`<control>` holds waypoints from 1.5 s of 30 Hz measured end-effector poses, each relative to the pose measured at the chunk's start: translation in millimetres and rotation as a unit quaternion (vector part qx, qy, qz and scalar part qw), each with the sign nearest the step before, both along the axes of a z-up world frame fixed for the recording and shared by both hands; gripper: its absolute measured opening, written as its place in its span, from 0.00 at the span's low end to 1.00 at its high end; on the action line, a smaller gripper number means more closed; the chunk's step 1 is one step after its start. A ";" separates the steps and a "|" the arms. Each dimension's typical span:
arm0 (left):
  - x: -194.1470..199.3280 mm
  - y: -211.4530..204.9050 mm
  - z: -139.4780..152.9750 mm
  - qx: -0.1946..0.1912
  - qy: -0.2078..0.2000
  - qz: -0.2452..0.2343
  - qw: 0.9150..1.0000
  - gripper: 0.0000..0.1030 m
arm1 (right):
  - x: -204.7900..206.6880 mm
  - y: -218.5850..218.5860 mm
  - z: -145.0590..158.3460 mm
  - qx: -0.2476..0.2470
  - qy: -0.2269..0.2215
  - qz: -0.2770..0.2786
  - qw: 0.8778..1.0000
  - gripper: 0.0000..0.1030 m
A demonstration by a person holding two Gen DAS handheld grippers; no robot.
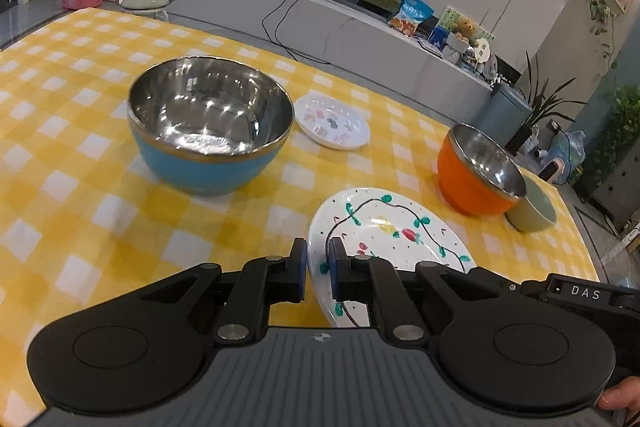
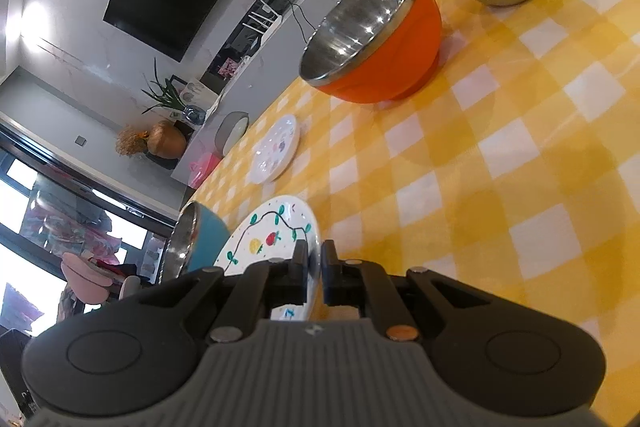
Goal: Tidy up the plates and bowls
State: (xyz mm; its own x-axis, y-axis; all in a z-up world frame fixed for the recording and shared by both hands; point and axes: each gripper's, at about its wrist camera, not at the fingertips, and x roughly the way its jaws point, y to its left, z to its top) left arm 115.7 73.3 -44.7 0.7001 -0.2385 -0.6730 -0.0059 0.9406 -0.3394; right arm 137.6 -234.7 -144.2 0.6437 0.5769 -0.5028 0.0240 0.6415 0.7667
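1. Plate (image 1: 384, 227) at the centre of the action: a white dish, hand-painted with a dark looping vine, green leaves, a yellow blob and a red berry, and peppered with small dark specks, is being held tilted above a yellow-and-white checked tablecloth (image 1: 80, 131).
2. Both tongs are gripping it at once. The left gripper (image 1: 318, 259) is clamping its blue pads on the near rim, one finger on each face of the plate.
3. The right gripper (image 2: 315, 259) is pinching another stretch of the same rim, its fingers nearly together with only the thin edge between them.
4. Beyond the plate, a blue bowl (image 1: 210, 131) with a shiny steel lining is sitting upright on the cloth, well apart from the held dish.
5. A smaller white plate (image 1: 332, 123) printed with little coloured pictures is lying flat just behind and beside the blue bowl.
6. An orange bowl (image 1: 478, 171), also steel-lined, is standing towards the far right edge of the table, with a pale green ceramic bowl (image 1: 534, 213) sitting right next to it.
7. A fingertip (image 1: 618, 401) of the person is showing at the lower right corner of the left wrist view.
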 end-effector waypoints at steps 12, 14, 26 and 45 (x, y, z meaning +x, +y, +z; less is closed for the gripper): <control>-56.1 6.8 20.4 0.005 0.017 0.022 1.000 0.11 | -49.7 6.4 8.1 0.014 0.013 0.027 0.999 0.04; -63.3 7.2 22.0 0.003 0.020 0.026 0.999 0.11 | -57.1 6.8 10.3 0.013 0.011 0.029 0.999 0.04; -84.3 18.2 7.3 -0.001 0.040 0.050 0.998 0.12 | -76.4 19.2 10.7 -0.013 0.009 0.051 0.999 0.04; -85.6 16.0 -9.0 0.026 0.075 0.046 0.996 0.12 | -79.2 38.6 7.6 -0.103 -0.006 0.081 0.991 0.05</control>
